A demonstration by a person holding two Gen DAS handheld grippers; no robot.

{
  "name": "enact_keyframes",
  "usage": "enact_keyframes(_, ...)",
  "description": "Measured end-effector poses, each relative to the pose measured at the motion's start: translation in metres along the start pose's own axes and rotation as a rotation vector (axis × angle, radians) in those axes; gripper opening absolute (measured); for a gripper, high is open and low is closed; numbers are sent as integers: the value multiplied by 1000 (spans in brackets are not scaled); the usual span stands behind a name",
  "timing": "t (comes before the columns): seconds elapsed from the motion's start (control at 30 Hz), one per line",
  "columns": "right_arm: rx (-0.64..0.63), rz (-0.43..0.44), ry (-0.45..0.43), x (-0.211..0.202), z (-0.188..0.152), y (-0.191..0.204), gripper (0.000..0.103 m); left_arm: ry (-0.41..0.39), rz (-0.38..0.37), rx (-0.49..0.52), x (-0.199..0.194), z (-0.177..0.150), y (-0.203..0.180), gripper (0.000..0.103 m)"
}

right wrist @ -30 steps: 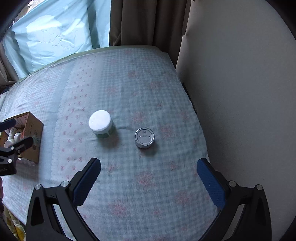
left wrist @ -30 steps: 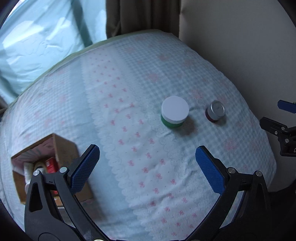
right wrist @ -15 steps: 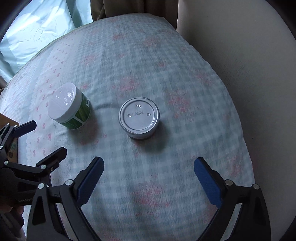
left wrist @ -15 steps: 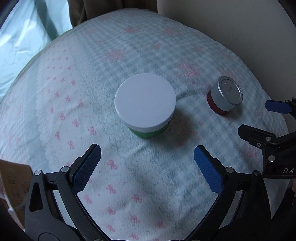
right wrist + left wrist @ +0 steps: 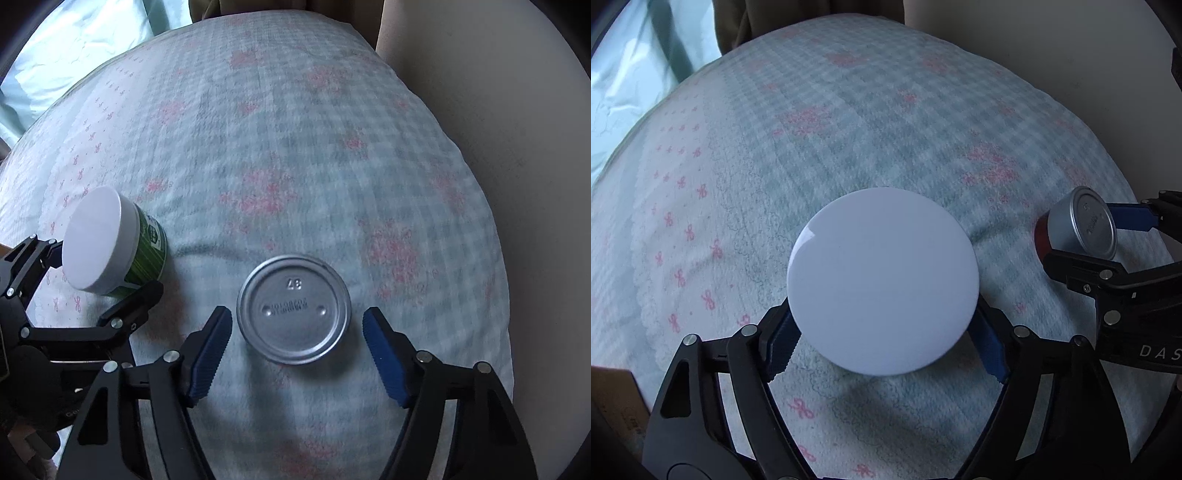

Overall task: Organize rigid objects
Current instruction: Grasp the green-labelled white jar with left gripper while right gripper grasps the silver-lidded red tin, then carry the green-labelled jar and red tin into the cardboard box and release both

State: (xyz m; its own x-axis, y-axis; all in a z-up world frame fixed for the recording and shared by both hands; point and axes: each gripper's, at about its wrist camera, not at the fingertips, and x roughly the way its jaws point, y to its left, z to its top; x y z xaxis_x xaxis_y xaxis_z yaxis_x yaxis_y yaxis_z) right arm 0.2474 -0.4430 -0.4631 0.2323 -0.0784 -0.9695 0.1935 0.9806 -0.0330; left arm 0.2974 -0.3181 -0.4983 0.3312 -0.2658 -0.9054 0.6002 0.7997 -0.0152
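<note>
A green jar with a white lid (image 5: 882, 280) stands on the checked bedspread; it also shows in the right wrist view (image 5: 110, 243). My left gripper (image 5: 884, 343) straddles it, blue pads at its sides; contact is hidden under the lid. A small red can with a silver lid (image 5: 1078, 229) stands to its right, seen from above in the right wrist view (image 5: 293, 308). My right gripper (image 5: 295, 350) is open, its fingers on either side of the can with small gaps.
The bedspread (image 5: 295, 147) has pink flowers and a lace-edged bow strip (image 5: 683, 221). A beige wall (image 5: 517, 110) runs along the right. A cardboard box corner (image 5: 613, 398) shows at lower left. Curtains hang behind.
Both grippers have come down and forward. The left now straddles the jar with narrower jaws; the right now straddles the can with narrower jaws.
</note>
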Motion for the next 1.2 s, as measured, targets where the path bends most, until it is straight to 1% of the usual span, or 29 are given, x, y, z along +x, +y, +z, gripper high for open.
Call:
enact_keyframes(0.03,6,6,5,2,3,-1,63,-3,0,0,2,2,0,78)
enact_keyframes(0.1,7,5,22,7,6,-2,52,-17,-4,3,2,4,-1,76)
enact_keyframes(0.13,12,15,26,8,6,-2,50,-22,-4,6,3,6,-2,74)
enact_keyframes(0.17,14,14,26,8,7,-2,50,-25,3,11,4,7,-3,74)
enact_keyframes(0.2,13,11,24,9,7,-2,50,-28,7,13,4,8,-4,69)
enact_keyframes(0.23,12,9,23,9,7,-2,50,-33,3,14,4,8,-3,69)
enact_keyframes(0.33,18,11,20,9,8,-3,50,-43,-12,8,3,7,-1,69)
enact_keyframes(0.43,16,11,20,8,6,-3,50,-47,-6,13,3,9,-2,68)
enact_keyframes(0.57,18,10,18,6,6,0,50,-51,-8,-8,1,8,1,68)
enact_keyframes(0.77,36,24,15,-2,-1,2,50,-63,-3,-17,-13,5,5,68)
enact_keyframes(0.87,45,32,4,-12,-6,5,50,-77,6,-14,-28,5,5,68)
enact_keyframes(0.97,48,37,-14,-31,-10,9,50,-98,11,-16,-52,6,5,68)
enact_keyframes(1.07,46,37,-31,-60,-10,13,50,-111,8,-28,-84,7,9,68)
enact_keyframes(1.2,32,43,-53,-109,-9,23,50,-130,3,-68,-138,10,20,68)
